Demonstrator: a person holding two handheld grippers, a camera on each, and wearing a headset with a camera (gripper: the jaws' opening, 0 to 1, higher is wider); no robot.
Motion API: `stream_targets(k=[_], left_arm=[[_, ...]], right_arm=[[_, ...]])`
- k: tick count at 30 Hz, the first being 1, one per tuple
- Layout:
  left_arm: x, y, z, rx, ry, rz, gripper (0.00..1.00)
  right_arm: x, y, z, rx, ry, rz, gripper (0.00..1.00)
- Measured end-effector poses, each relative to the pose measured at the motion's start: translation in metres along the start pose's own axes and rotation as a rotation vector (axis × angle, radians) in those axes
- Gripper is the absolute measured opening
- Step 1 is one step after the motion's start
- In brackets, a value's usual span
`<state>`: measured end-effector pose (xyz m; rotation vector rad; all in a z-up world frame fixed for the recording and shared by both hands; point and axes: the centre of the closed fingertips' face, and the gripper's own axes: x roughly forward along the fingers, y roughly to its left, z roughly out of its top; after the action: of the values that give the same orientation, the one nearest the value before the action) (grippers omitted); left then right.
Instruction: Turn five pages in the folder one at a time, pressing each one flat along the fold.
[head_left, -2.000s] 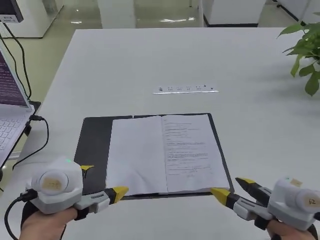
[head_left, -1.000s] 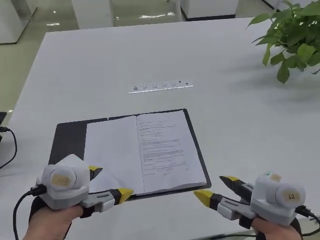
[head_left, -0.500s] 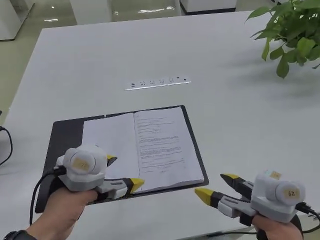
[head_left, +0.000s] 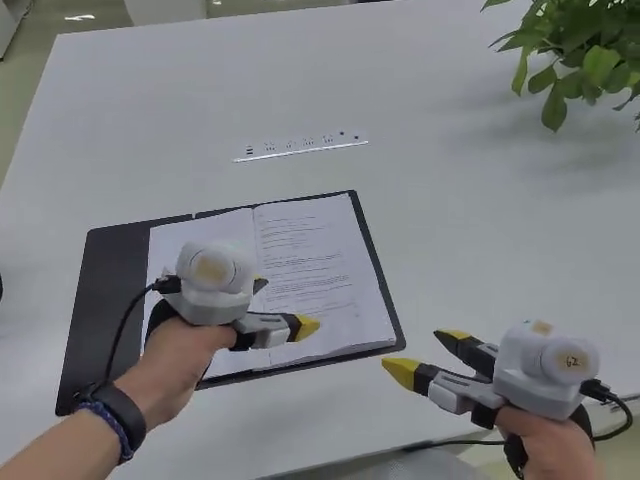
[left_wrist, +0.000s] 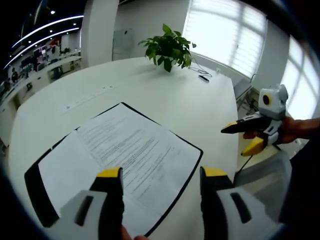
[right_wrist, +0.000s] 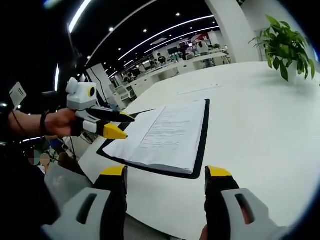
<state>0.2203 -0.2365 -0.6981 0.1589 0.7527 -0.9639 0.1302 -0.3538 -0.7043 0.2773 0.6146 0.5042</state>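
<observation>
One black folder (head_left: 110, 290) lies open on the white surface (head_left: 200, 90). Its bare left cover sits beside the white printed pages (head_left: 310, 255) it holds, a blank sheet left of the fold and text to the right. The left claw (head_left: 283, 305), jaws spread and gripping nothing, sits over the pages' near edge by the fold; contact cannot be told. Beyond the folder, a silver socket strip (head_left: 300, 146) is set into the surface. The right claw (head_left: 426, 352), likewise spread and empty, hovers off the folder's near right corner. A green leafy plant (head_left: 575, 50) stands far right.
</observation>
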Motion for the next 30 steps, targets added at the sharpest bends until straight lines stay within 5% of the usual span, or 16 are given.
stream_targets(k=[10,26,30], left_arm=[[0.04,-0.015,-0.003,0.002,0.037,-0.014,0.62],[0.097,-0.036,0.004,-0.005,0.044,0.028,0.65],[0.108,-0.038,-0.001,0.012,0.065,0.045,0.66]], right_arm=[[-0.002,-0.008,-0.007,0.025,0.011,-0.013,0.61],[-0.001,-0.01,-0.012,0.034,0.035,0.003,0.61],[0.0,-0.009,-0.015,0.027,0.052,0.012,0.61]])
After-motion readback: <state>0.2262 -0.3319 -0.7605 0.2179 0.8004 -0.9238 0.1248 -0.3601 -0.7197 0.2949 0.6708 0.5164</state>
